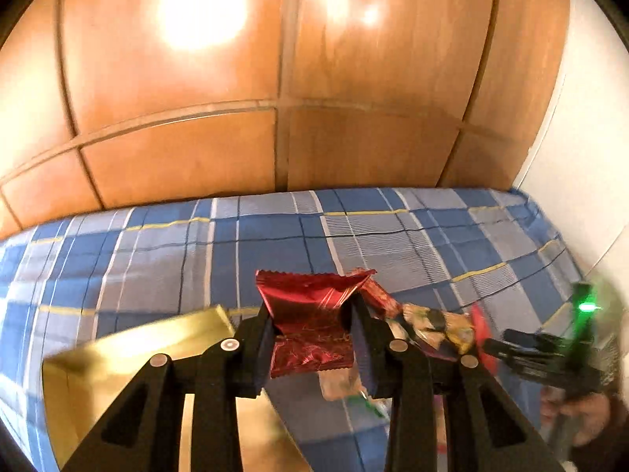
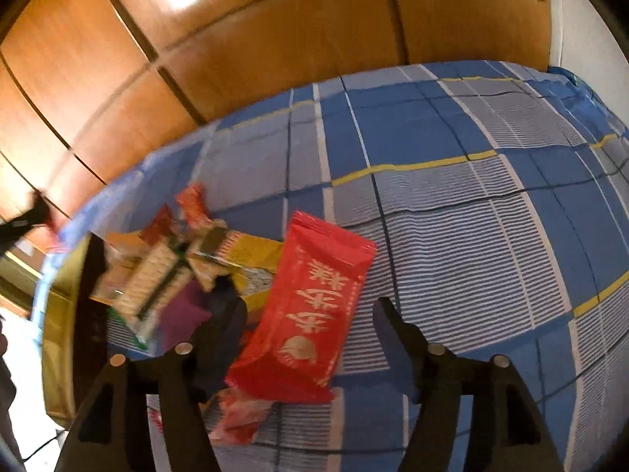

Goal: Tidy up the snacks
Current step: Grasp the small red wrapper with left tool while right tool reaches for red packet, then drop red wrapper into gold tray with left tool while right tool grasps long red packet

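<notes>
Where the left wrist view looks along its own fingers, the left tool (image 1: 312, 338) is clamped on a dark red foil snack packet (image 1: 310, 322), the two black fingers pressing its sides so that the wrapper buckles between them and its crimped upper edge stands above the fingertips. The packet is held above a bed with a blue plaid sheet (image 1: 157, 251). To the lower left lies a gold box (image 1: 129, 350), partly hidden behind the tool's linkage. Just right of the held packet a cluster of mixed wrappers (image 1: 436, 326) is visible, blurred. At the far right the right tool (image 1: 523, 350) enters the view with a green light above it; its jaw state cannot be told from here. Wooden wardrobe panels (image 1: 196, 78) fill the background.

In the right wrist view, the right tool (image 2: 310, 310) has its fingers wide apart, nothing gripped. Between and beyond them a bright red snack bag (image 2: 310, 306) with white characters lies tilted on the plaid sheet (image 2: 471, 236); whether either finger touches it cannot be told. A smaller reddish wrapper (image 2: 240, 417) lies below it. To the left sits a pile of assorted snacks (image 2: 169, 271), near the gold box (image 2: 59, 354) at the bed's edge.
</notes>
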